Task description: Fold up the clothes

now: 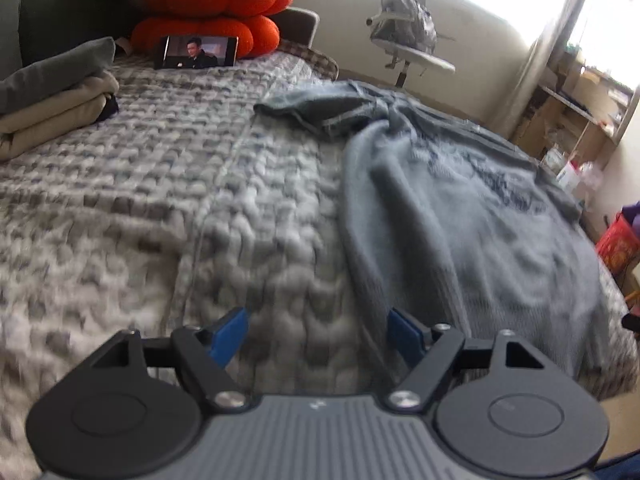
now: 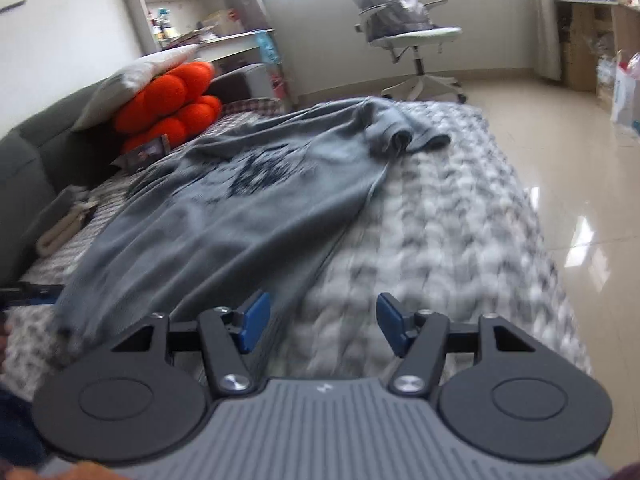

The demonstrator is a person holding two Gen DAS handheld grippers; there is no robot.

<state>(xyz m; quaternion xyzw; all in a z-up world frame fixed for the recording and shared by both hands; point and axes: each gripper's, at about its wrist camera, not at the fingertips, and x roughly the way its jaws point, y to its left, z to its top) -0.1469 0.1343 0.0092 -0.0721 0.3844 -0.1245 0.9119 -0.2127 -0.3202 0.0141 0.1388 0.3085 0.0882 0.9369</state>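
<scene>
Nearest, the left gripper [image 1: 318, 334] is seen with its blue pads spread apart and nothing between them, held over the grey-and-white quilt [image 1: 168, 184]. Likewise, the right gripper [image 2: 318, 322] is seen released, jaws parted and empty, above the same quilt [image 2: 440, 220].

Just beyond, a grey T-shirt [image 1: 460, 208] is spread flat on the quilt, dark print upward, one sleeve bunched at its far end. From the right wrist view the T-shirt [image 2: 224, 216] is placed left of the jaws, its near hem just beside the left pad.

Farther off, folded beige and grey clothes [image 1: 52, 92] are stacked at the quilt's left edge. A phone [image 1: 196, 52] is propped against orange cushions [image 1: 216, 8]. A white office chair [image 2: 408, 36] is found on the tiled floor [image 2: 568, 152] past the bed.
</scene>
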